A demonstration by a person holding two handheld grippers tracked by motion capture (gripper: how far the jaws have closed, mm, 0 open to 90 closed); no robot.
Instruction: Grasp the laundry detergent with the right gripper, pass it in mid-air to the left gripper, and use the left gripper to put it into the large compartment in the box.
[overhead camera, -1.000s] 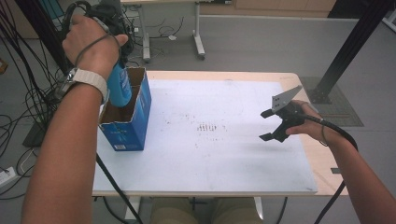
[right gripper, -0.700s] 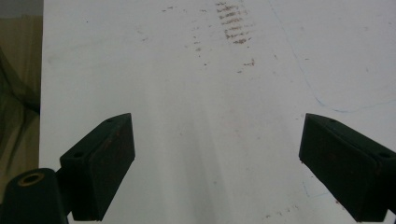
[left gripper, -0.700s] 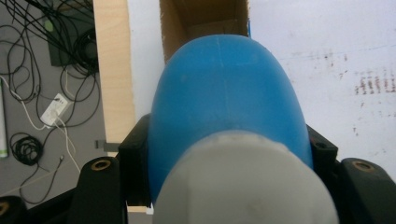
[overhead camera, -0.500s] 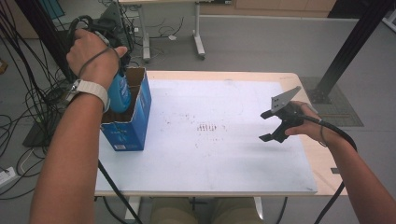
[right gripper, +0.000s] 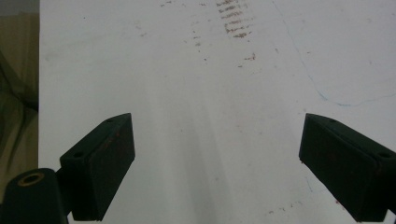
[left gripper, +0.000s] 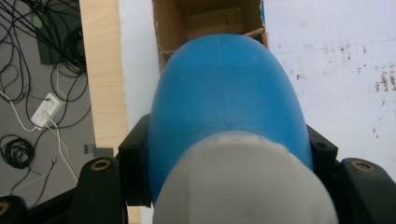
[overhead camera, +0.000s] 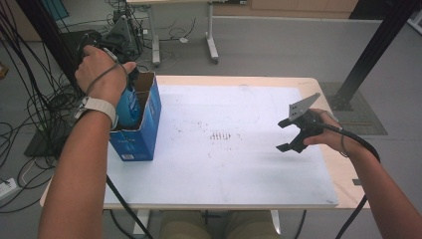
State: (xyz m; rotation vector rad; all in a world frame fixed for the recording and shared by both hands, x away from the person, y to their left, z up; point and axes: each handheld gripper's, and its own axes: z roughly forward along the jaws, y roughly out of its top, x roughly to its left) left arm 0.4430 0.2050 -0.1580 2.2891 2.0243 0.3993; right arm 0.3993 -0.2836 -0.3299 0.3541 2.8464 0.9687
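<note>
Since the earlier high view, our left gripper (overhead camera: 130, 94) has sunk with its load, so the blue bottle (overhead camera: 128, 107) now sits lower, partly inside the open top of the blue carton (overhead camera: 142, 132), while our right gripper (overhead camera: 292, 134) has kept its place over the sheet. Nearest to us in the left gripper view, the bottle's pale grey cap (left gripper: 243, 182) fills the space just above the camera, and the blue bottle (left gripper: 224, 102) runs forward from it, clamped on both flanks by the black pads (left gripper: 135, 168), which press against its sides. Just beyond the bottle's far end we see the brown inside walls of the carton (left gripper: 210, 18), its mouth directly ahead of the jaws. Beside the left gripper lies the bare wooden edge of the table (left gripper: 102, 70), and past that the cables on the floor (left gripper: 28, 93). Our right gripper (right gripper: 217, 158) stands wide apart with nothing between its pads (right gripper: 109, 158); directly under and ahead of it we see the white sheet (right gripper: 187, 93), and farther ahead a patch of small brown marks (right gripper: 236, 21). Well away from the right gripper, across the sheet (overhead camera: 224, 164), stands the carton.
</note>
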